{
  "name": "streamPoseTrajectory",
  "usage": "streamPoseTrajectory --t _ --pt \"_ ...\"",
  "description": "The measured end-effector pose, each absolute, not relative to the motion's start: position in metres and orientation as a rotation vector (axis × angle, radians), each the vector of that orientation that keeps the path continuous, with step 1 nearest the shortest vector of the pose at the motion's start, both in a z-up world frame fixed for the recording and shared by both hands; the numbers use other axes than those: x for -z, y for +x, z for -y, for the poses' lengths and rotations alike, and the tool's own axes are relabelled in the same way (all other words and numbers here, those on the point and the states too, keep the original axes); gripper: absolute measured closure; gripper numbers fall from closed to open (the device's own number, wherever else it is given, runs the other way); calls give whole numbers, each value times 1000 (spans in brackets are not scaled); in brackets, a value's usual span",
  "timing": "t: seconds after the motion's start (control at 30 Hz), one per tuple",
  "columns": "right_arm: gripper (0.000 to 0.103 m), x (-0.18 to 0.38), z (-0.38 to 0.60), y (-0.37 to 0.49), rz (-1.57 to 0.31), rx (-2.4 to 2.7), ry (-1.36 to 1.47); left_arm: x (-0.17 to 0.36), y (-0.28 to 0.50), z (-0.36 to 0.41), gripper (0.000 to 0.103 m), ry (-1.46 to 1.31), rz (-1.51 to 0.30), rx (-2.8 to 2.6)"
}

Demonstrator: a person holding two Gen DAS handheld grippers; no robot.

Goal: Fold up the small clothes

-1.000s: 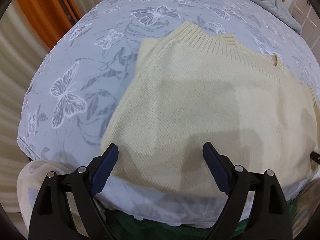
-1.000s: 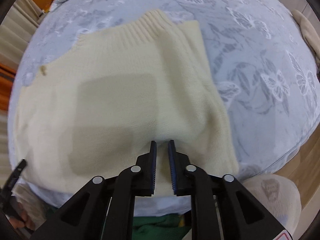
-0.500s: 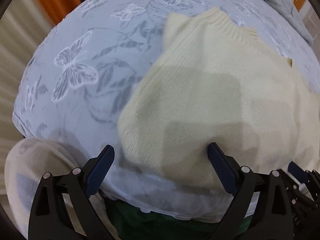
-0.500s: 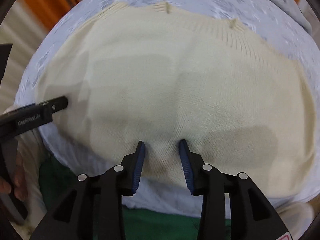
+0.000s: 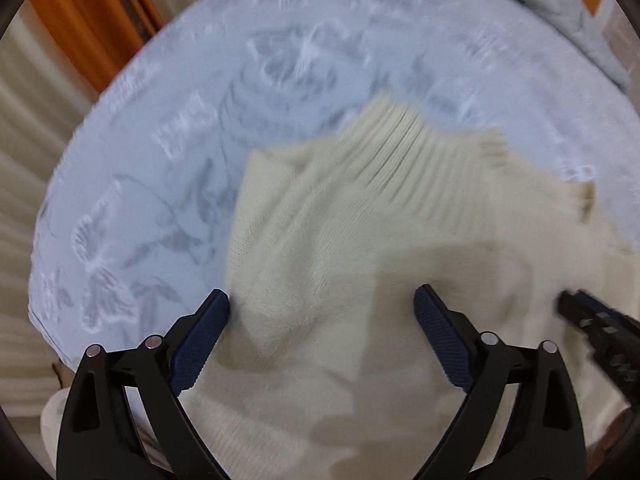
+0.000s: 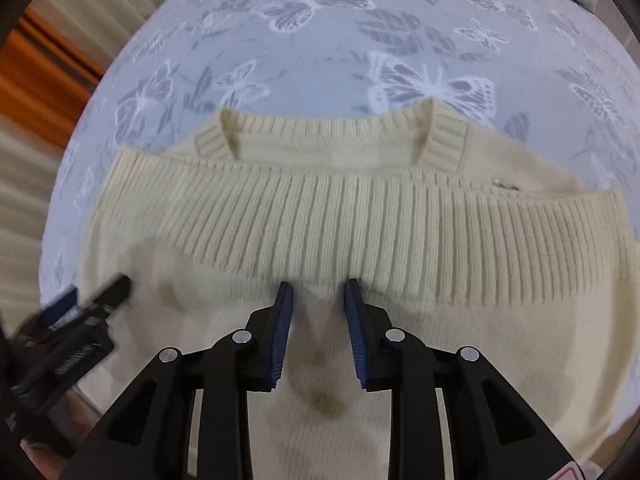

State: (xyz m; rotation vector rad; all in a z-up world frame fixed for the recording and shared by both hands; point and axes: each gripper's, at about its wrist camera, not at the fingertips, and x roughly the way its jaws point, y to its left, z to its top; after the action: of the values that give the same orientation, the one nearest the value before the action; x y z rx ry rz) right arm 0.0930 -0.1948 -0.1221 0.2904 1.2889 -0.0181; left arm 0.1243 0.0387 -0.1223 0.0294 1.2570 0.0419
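Note:
A cream knitted sweater [image 6: 360,220] lies folded on the butterfly-print bed sheet [image 6: 320,40], its ribbed hem laid across just below the ribbed neckline [image 6: 444,140]. It also shows in the left wrist view [image 5: 360,260], blurred. My right gripper [image 6: 318,300] hovers over the sweater's middle just short of the hem, jaws partly open and holding nothing. My left gripper [image 5: 322,320] is wide open over the sweater's left part, empty. The left gripper shows at the left edge of the right wrist view [image 6: 80,320]; the right gripper shows at the right edge of the left wrist view [image 5: 596,328].
An orange curtain [image 5: 80,20] and pale pleated curtains [image 5: 24,160] hang left of the bed. A grey blanket [image 5: 560,8] lies bunched at the bed's far right. The bed's near left edge [image 5: 44,320] drops off beside my left gripper.
The right gripper opened, letting go of the fabric. The ribbed hem now lies folded up near the neckline. Both grippers moved forward over the sweater; the left stayed wide open.

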Motion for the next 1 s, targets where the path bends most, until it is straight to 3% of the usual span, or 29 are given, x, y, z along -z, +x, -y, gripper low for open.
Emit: streamPoseTrajectory --t 0.13,0.3,0.47,0.6,0.7,0.77,0.9,0.97,1.0 --pt "79 91 205 84 -1197 21 353 122 125 -43 9 -2 -1252 -41" --pt "89 120 242 74 -1229 56 403 125 125 -44 7 5 -1239 -33" --pt "84 84 298 34 -1086 209 448 125 125 -47 5 1 -1238 -30" --pt "82 120 362 19 -1159 428 427 125 122 -46 5 -2 -1231 -38" --pt "88 121 396 0 -1125 396 640 121 119 -55 6 -49 -1250 -36" --pt "82 99 393 -14 -1081 423 642 111 108 -69 6 -116 -1239 -21" --pt "79 72 374 -49 -1058 397 529 100 76 -96 6 -215 -1212 -6" --pt "58 82 375 -66 -1124 428 497 103 63 -106 6 -226 -1225 -13" --pt "52 85 374 -78 -1151 447 496 106 57 -109 6 -228 -1236 -14"
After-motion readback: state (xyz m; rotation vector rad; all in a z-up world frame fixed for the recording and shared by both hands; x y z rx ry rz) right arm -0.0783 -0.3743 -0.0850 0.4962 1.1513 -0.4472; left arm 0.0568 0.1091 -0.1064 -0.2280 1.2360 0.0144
